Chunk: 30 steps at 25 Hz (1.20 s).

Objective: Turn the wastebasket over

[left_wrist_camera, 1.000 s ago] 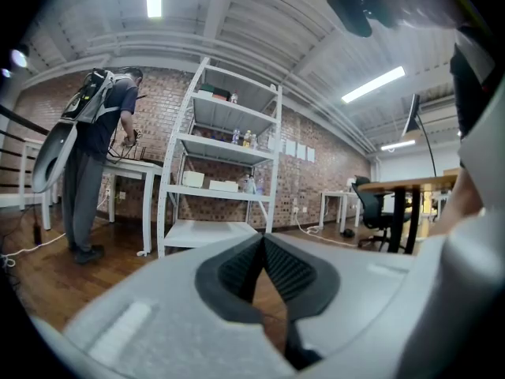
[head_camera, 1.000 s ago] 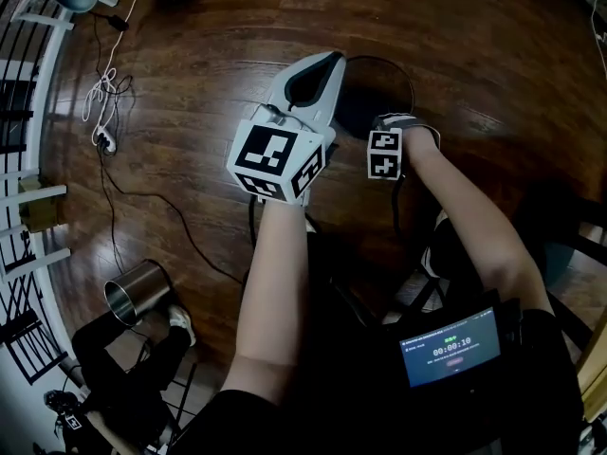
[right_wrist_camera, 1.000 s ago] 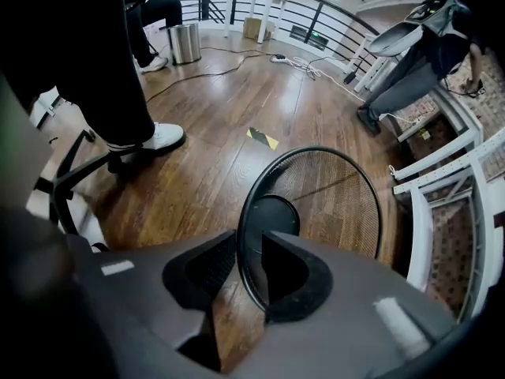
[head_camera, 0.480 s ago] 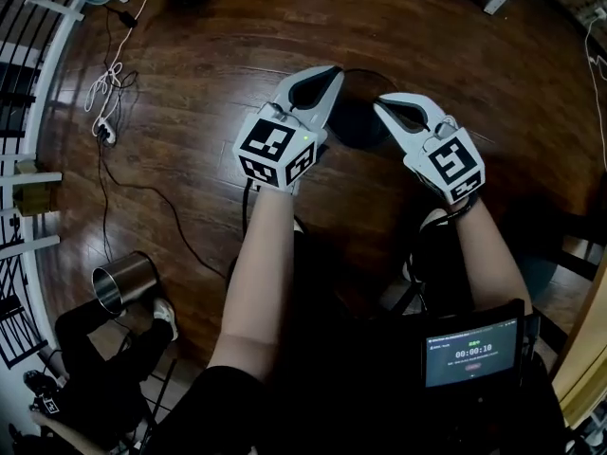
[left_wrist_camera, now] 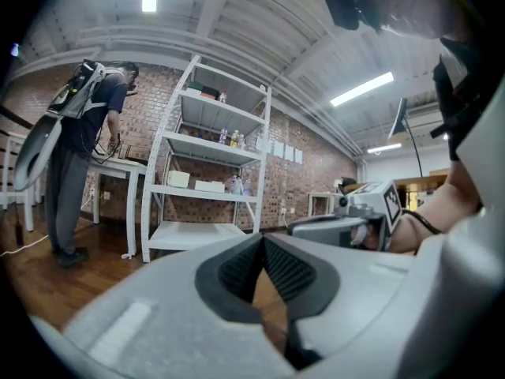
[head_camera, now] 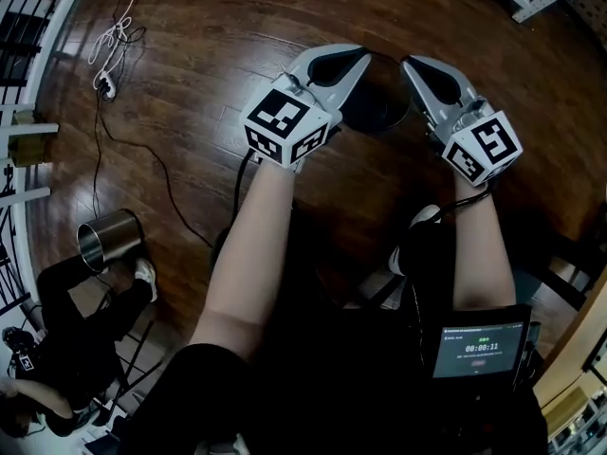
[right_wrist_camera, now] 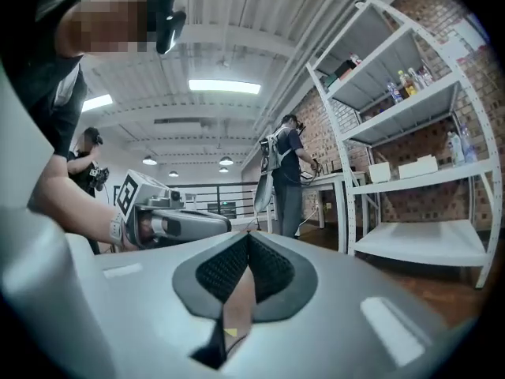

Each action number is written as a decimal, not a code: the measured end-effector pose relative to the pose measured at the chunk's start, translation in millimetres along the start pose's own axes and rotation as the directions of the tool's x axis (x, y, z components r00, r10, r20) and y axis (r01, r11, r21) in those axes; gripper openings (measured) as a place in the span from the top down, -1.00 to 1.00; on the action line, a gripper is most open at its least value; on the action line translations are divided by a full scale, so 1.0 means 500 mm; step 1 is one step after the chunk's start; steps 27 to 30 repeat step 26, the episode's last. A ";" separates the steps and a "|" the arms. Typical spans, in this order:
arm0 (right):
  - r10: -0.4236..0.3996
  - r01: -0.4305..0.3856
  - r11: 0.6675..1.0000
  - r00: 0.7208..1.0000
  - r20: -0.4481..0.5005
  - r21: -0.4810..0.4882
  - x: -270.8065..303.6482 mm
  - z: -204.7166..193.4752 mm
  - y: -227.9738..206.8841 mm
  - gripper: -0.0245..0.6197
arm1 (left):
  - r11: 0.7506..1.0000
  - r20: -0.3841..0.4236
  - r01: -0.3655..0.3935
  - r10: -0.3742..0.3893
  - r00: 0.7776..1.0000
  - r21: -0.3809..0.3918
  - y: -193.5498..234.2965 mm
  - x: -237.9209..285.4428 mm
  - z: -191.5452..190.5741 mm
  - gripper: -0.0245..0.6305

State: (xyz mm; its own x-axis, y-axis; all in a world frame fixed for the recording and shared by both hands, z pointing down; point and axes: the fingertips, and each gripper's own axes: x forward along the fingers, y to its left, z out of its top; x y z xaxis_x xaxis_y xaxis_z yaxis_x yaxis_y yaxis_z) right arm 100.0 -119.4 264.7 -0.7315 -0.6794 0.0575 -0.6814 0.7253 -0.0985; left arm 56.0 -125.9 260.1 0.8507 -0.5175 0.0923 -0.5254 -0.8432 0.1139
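Observation:
The wastebasket (head_camera: 379, 102) is a dark round shape on the wooden floor, seen from above and partly hidden by both grippers. Which end faces up I cannot tell. My left gripper (head_camera: 358, 57) is held level above its left side, jaws shut and empty. My right gripper (head_camera: 410, 64) is level above its right side, also shut with nothing between the pads. In the left gripper view the closed jaws (left_wrist_camera: 263, 239) point into the room, with the right gripper (left_wrist_camera: 347, 223) alongside. The right gripper view shows its shut jaws (right_wrist_camera: 248, 237) and the left gripper (right_wrist_camera: 170, 221). Neither gripper touches the wastebasket.
A shiny metal can (head_camera: 106, 238) stands on the floor at the left, by a seated person (head_camera: 66, 349). Cables (head_camera: 114, 36) trail across the floor at upper left. A white shelf unit (left_wrist_camera: 209, 172) stands ahead, with a standing person (left_wrist_camera: 79, 133) beside it.
My right gripper has come up from the wastebasket's rim, rolled over and shut; it now sits beside the left gripper. The left gripper has hardly moved.

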 end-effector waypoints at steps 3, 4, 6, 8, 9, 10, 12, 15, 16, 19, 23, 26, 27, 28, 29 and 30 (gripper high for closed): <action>0.016 -0.016 1.000 1.000 0.010 0.008 0.005 -0.011 0.000 0.90 | 1.000 -0.006 0.010 -0.010 1.000 0.025 -0.008 0.006 -0.005 0.92; 0.018 -0.018 1.000 1.000 0.007 0.006 0.007 -0.016 -0.004 0.90 | 0.999 -0.013 0.013 -0.012 1.000 0.032 -0.010 0.012 -0.007 0.92; 0.023 -0.023 1.000 1.000 0.006 0.006 0.012 -0.018 -0.013 0.90 | 0.999 -0.023 0.014 -0.013 1.000 0.035 -0.008 0.027 -0.010 0.92; 0.025 -0.025 1.000 1.000 0.015 0.006 0.014 -0.010 -0.018 0.90 | 1.000 -0.023 0.012 -0.012 1.000 0.029 -0.008 0.037 -0.011 0.92; 0.024 -0.024 1.000 1.000 0.020 0.009 0.014 -0.007 -0.019 0.90 | 1.000 -0.021 0.012 -0.011 1.000 0.026 -0.009 0.040 -0.010 0.92; 0.021 -0.022 1.000 0.999 0.024 0.012 0.013 -0.005 -0.020 0.90 | 1.000 -0.019 0.011 -0.010 1.000 0.024 -0.010 0.043 -0.011 0.92; 0.019 -0.019 1.000 1.000 0.025 0.014 0.015 -0.007 -0.020 0.90 | 1.000 -0.021 0.010 -0.010 1.000 0.024 -0.012 0.046 -0.014 0.92; 0.022 -0.022 1.000 0.999 0.024 0.016 0.018 -0.013 -0.017 0.90 | 1.000 -0.023 0.013 -0.012 1.000 0.024 -0.017 0.048 -0.019 0.92; 0.022 -0.023 1.000 0.999 0.025 0.017 0.018 -0.015 -0.017 0.90 | 1.000 -0.022 0.013 -0.012 1.000 0.023 -0.017 0.048 -0.019 0.92; 0.021 -0.022 1.000 0.999 0.025 0.022 0.020 -0.017 -0.015 0.90 | 1.000 -0.017 0.010 -0.009 1.000 0.013 -0.016 0.047 -0.020 0.92; 0.017 -0.018 0.999 0.999 0.028 0.033 0.025 -0.016 -0.013 0.90 | 1.000 -0.008 0.005 -0.005 1.000 0.003 -0.015 0.044 -0.019 0.92; 0.021 -0.022 0.999 0.999 0.032 0.038 0.034 -0.014 -0.007 0.90 | 1.000 -0.006 0.000 0.000 1.000 -0.006 -0.011 0.040 -0.017 0.92; 0.021 -0.022 0.999 0.999 0.032 0.038 0.034 -0.014 -0.007 0.90 | 1.000 -0.006 0.000 0.000 1.000 -0.006 -0.011 0.040 -0.017 0.92; 0.021 -0.022 0.999 0.999 0.032 0.038 0.034 -0.014 -0.007 0.90 | 1.000 -0.006 0.000 0.000 1.000 -0.006 -0.011 0.040 -0.017 0.92; 0.021 -0.022 0.999 0.999 0.032 0.038 0.034 -0.014 -0.007 0.90 | 1.000 -0.006 0.000 0.000 1.000 -0.006 -0.011 0.040 -0.017 0.92; 0.021 -0.022 0.999 0.999 0.032 0.038 0.034 -0.014 -0.007 0.90 | 1.000 -0.006 0.000 0.000 1.000 -0.006 -0.011 0.040 -0.017 0.92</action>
